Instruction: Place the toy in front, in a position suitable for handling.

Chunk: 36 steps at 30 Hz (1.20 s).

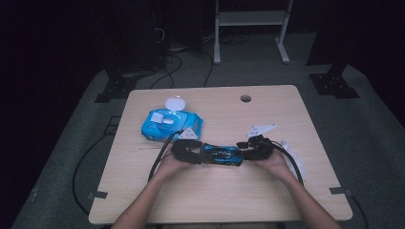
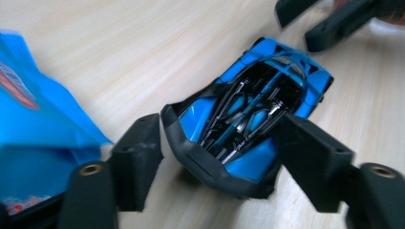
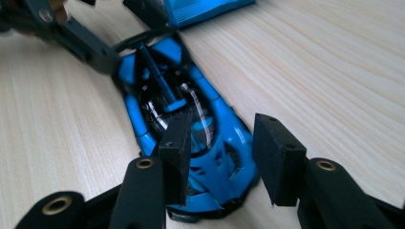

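Note:
A blue and black toy car (image 1: pixel 220 154) lies lengthwise on the wooden table (image 1: pixel 215 195) between two hand-held grippers. My left gripper (image 1: pixel 197 153) is at the car's left end. In the left gripper view its jaws (image 2: pixel 219 143) flank the car (image 2: pixel 248 119) close to its sides, without a clear press, so they stand open. My right gripper (image 1: pixel 244 153) is at the other end. In the right gripper view it (image 3: pixel 222 143) straddles the car's (image 3: pixel 191 119) near end: one pad overlaps the bodywork, the other stands apart from it.
A blue wet-wipe pack (image 1: pixel 169 125) with its white lid (image 1: pixel 175 103) flipped up lies behind the left hand. It also shows beside the left jaw (image 2: pixel 33 124). Something white (image 1: pixel 289 149) lies by the right hand. A round hole (image 1: pixel 245 98) sits near the table's far edge.

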Each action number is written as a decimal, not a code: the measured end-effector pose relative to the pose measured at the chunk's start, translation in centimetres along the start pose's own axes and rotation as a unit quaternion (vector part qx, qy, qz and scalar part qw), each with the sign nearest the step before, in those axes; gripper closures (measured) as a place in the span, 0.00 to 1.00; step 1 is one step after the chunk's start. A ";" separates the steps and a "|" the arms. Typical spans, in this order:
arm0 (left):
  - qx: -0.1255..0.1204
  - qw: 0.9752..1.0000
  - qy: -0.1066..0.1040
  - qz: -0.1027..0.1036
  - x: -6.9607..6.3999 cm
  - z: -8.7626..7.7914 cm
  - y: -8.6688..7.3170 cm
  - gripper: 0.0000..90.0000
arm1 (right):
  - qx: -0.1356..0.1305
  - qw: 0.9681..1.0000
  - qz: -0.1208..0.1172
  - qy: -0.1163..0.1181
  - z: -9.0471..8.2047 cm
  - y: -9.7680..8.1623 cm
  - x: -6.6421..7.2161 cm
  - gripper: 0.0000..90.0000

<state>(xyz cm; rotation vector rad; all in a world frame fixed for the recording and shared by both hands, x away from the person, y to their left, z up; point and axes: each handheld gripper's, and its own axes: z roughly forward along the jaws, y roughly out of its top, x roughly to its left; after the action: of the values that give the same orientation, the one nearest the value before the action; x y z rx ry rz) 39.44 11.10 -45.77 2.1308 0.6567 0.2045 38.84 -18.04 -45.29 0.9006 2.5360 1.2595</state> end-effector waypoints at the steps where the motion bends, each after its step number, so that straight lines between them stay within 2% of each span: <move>1: 0.008 1.000 0.001 0.009 -0.2 0.0 0.0 0.38 | 0.002 1.000 -0.004 -0.003 0.0 -0.1 0.2 0.64; 3: 0.023 0.999 0.001 0.026 -0.4 0.2 0.0 0.37 | 0.005 1.000 -0.003 -0.002 0.2 -0.3 0.3 0.64; 10: 0.011 1.000 0.005 0.028 -0.7 -0.1 -0.4 0.31 | 0.005 1.000 0.010 0.001 -0.4 -0.7 -0.1 0.57; 11: 0.007 0.999 0.008 0.030 -0.8 -0.3 -0.5 0.31 | 0.007 1.000 0.015 0.002 -0.6 -0.8 -0.2 0.55; 15: 0.013 0.999 0.013 0.040 -0.9 -1.2 -0.7 0.27 | -0.001 1.000 0.031 0.000 -2.4 -1.3 -0.6 0.50; 22: 0.010 0.999 0.021 0.039 -1.1 -2.2 -1.3 0.23 | -0.007 0.999 0.047 -0.015 -4.6 -2.7 -1.0 0.45; 23: 0.008 0.999 0.020 0.035 -1.2 -2.2 -1.4 0.22 | -0.007 0.999 0.047 -0.016 -4.8 -2.8 -1.0 0.45; 36: 0.013 0.999 0.030 0.031 -1.1 -3.7 -2.4 0.20 | -0.007 0.998 0.054 -0.022 -6.8 -3.9 -1.0 0.42</move>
<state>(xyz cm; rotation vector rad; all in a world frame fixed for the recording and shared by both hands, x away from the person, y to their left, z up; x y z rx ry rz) 36.28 14.25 -45.31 2.1783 0.6320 0.2965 35.25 -24.96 -44.09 1.0645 2.4706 1.2703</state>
